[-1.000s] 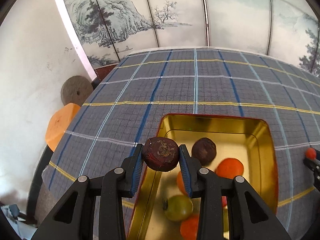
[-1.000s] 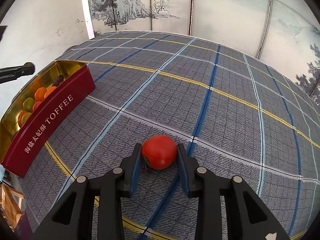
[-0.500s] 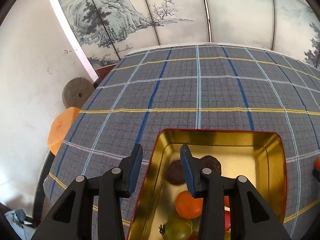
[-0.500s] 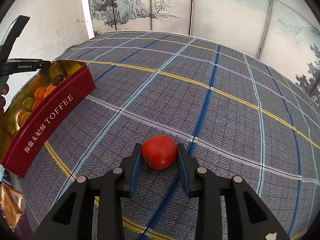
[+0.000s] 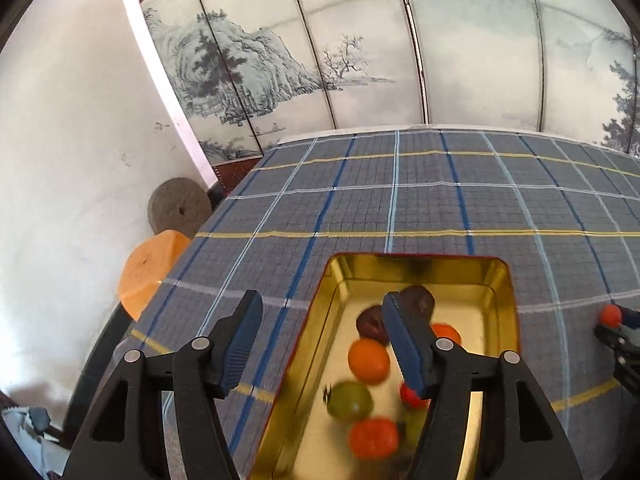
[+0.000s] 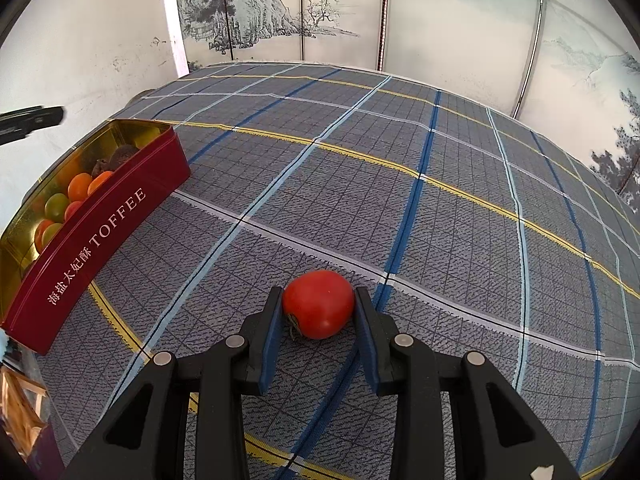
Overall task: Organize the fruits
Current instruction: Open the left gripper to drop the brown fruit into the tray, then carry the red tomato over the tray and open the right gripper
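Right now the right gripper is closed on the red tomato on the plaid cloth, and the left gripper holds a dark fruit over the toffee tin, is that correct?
Not quite. In the left wrist view the left gripper is open and empty; both dark fruits lie inside the toffee tin. The rest holds: the right gripper clamps the red tomato on the plaid cloth.
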### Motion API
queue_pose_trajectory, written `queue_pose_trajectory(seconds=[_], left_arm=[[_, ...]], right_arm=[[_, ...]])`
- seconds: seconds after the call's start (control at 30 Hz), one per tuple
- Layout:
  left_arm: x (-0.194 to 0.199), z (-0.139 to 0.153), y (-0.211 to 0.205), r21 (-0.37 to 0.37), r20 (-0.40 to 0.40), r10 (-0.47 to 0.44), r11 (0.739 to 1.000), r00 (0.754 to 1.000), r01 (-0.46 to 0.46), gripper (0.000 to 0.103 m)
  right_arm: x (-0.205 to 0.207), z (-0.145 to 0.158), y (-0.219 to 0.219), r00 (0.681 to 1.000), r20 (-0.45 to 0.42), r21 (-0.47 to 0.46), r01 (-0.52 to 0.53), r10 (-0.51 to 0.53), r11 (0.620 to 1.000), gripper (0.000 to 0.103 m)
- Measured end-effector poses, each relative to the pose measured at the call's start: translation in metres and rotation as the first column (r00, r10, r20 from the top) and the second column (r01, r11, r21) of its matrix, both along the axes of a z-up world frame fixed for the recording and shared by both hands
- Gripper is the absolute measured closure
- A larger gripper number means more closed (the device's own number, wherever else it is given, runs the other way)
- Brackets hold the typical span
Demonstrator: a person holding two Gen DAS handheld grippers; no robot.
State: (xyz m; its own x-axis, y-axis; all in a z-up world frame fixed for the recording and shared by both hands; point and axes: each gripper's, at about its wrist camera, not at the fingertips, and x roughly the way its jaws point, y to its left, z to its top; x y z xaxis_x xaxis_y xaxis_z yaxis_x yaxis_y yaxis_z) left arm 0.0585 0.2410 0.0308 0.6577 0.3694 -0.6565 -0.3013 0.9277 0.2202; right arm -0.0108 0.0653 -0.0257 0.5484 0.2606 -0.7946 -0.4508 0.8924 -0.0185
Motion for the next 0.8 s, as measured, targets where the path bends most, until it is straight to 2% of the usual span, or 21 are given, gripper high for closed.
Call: queue_pose_trajectory(seconds=[0.17,0.23,0.4,0.8], left_arm=[[-0.036,0.007,-0.006,-0.046,0.003,0.024,0.999,1.000,-0.024,0.039],[-0.048,0.008,-0.009,-0.043,-0.001,0.028,0.999,1.000,-0.028,0.039],[-0.066,0.010,-0.009,-0.045,-0.005,0.040,0.998,0.999,-0.040,0.039],[-0.089,0.001,-0.002,-0.059,-0.016,0.068,0.996,0.998,-0.069,0.039]], right_arm=[[0.001,0.000,-0.002,1.000,0.000,0.000,0.000,0.000,1.000,0.072],[0.000,0.000,0.000,1.000,0.000,0.001,0.000,0.000,1.000,0.072],[-0.004,0.001,-0.002,1.000,0.010,-0.010,0.006,-0.006,1.000,0.072],[-0.041,0.011,0.004,1.000,0.021,0.046,-0.014,0.013,0.999,0.072]])
